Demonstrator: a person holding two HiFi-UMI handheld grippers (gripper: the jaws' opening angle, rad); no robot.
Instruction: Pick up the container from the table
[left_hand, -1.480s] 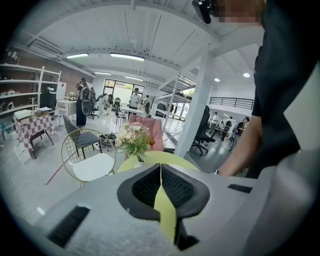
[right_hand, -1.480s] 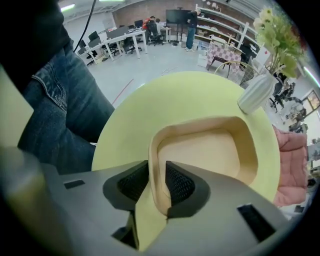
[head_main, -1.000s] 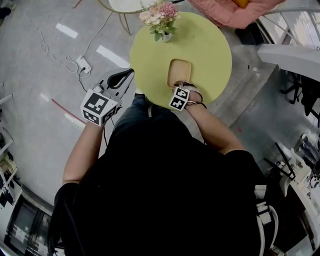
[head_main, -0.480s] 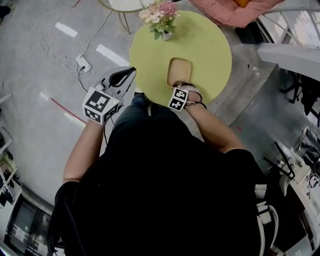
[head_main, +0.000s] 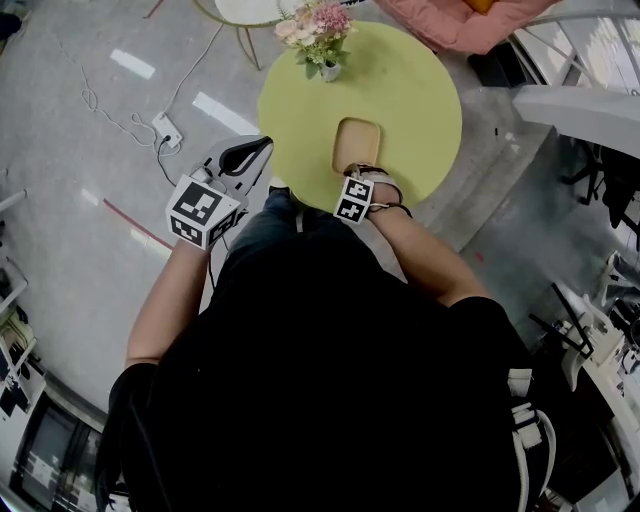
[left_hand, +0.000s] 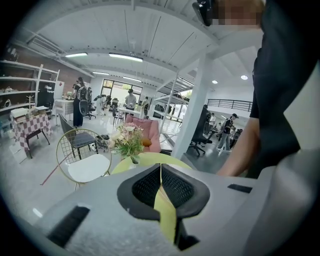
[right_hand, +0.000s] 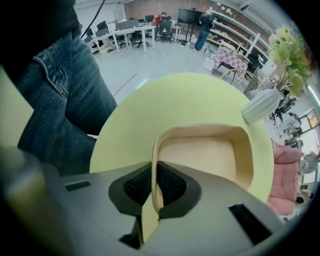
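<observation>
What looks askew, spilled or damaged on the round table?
Nothing stands out. The container sits flat and empty on the table, the flower vase stands upright, and the right gripper has just closed on the container's near wall.

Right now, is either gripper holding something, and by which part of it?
The right gripper has just closed on the container, pinching the wall at its near edge. The left gripper is shut and holds nothing.

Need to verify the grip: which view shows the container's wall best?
The right gripper view: the right gripper has just closed its jaws on the container's near wall. The head view shows it small, the grip hidden. The left gripper view misses it.
</observation>
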